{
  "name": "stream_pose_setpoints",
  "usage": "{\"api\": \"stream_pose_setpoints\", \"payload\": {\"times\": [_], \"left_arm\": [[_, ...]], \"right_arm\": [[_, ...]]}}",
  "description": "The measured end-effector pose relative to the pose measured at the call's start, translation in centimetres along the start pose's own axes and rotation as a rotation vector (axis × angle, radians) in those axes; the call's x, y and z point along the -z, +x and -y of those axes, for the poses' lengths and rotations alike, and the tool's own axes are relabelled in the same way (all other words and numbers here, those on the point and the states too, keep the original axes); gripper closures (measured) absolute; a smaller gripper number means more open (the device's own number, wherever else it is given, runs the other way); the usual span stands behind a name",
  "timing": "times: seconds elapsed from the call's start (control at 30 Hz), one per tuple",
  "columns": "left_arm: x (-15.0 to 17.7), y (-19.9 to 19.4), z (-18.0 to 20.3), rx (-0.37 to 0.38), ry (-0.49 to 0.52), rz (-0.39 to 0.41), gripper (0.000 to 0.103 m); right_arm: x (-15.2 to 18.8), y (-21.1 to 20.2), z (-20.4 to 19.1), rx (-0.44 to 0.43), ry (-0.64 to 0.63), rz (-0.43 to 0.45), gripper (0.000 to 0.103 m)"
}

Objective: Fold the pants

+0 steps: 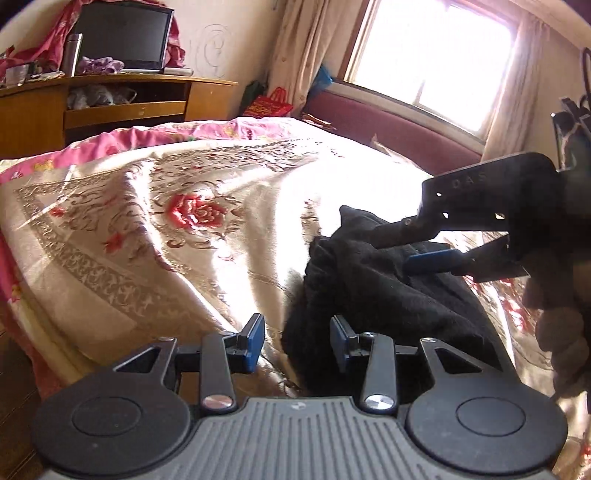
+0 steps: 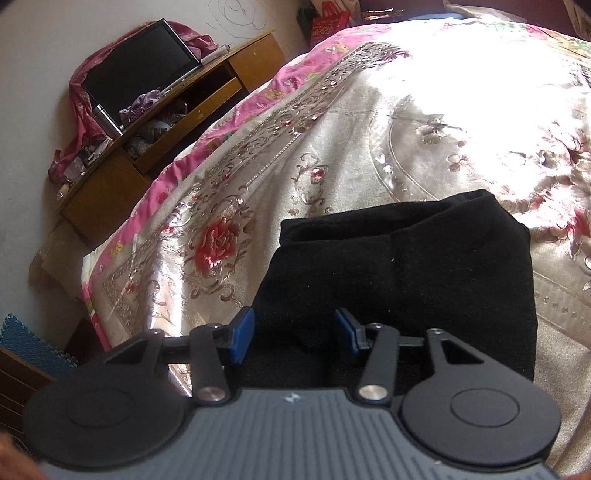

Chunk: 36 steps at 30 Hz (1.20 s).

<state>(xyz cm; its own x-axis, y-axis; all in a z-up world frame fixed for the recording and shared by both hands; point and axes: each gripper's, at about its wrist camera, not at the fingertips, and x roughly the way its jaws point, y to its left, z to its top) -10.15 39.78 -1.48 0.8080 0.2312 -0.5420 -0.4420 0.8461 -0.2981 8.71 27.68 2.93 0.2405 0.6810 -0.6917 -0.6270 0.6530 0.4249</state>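
The black pants (image 2: 402, 273) lie folded into a thick bundle on the floral bedspread (image 2: 332, 129). They also show in the left wrist view (image 1: 373, 295), bunched at the right. My left gripper (image 1: 297, 341) is open and empty, just at the near left edge of the pants. My right gripper (image 2: 293, 334) is open over the near end of the pants, holding nothing. It also shows from the side in the left wrist view (image 1: 402, 249), with its jaws apart just above the pants' top.
The cream and pink bedspread (image 1: 166, 221) covers the bed. A wooden TV cabinet (image 1: 110, 107) with a dark screen (image 1: 122, 35) stands beyond the bed's far left. A bright window (image 1: 436, 55) and a maroon headboard (image 1: 388, 122) lie at the far right.
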Motion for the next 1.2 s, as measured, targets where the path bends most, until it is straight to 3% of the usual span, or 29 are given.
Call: {"api": "stream_pose_setpoints", "payload": {"times": [0.13, 0.27, 0.4, 0.5, 0.63, 0.77, 0.93, 1.13, 1.17, 1.2], "left_arm": [[-0.2, -0.9, -0.8, 0.003, 0.025, -0.007, 0.051], [-0.1, -2.2, 0.5, 0.085, 0.068, -0.001, 0.049], [-0.3, -3.5, 2.9, 0.134, 0.146, 0.029, 0.045], [0.3, -3.3, 4.2, 0.119, 0.243, 0.037, 0.039], [1.1, -2.9, 4.5, 0.135, 0.311, 0.006, 0.039], [1.5, -3.2, 3.7, 0.194, 0.293, -0.007, 0.036], [1.7, -3.0, 3.6, 0.214, 0.288, -0.02, 0.036], [2.1, -0.5, 5.6, 0.168, 0.375, -0.011, 0.036], [2.2, 0.0, 5.7, 0.152, 0.375, -0.015, 0.036], [2.2, 0.5, 5.6, 0.137, 0.375, -0.021, 0.036]], "right_arm": [[1.0, -0.9, -1.1, -0.018, -0.106, 0.017, 0.052], [-0.6, -0.7, -1.8, 0.07, -0.291, 0.061, 0.052], [-2.8, 1.1, -2.1, 0.051, -0.356, -0.018, 0.051], [-3.3, 2.5, -3.0, 0.059, -0.498, -0.037, 0.046], [-3.9, 4.6, -3.1, 0.007, -0.625, -0.176, 0.046], [-4.9, 5.4, -2.6, -0.05, -0.67, -0.257, 0.046], [-6.0, 4.9, -2.2, -0.098, -0.737, -0.258, 0.047], [-5.7, 6.8, -2.4, -0.1, -0.796, -0.328, 0.046], [-5.6, 7.0, -2.4, -0.102, -0.791, -0.343, 0.05], [-5.6, 7.0, -2.4, -0.107, -0.789, -0.357, 0.061]]}}
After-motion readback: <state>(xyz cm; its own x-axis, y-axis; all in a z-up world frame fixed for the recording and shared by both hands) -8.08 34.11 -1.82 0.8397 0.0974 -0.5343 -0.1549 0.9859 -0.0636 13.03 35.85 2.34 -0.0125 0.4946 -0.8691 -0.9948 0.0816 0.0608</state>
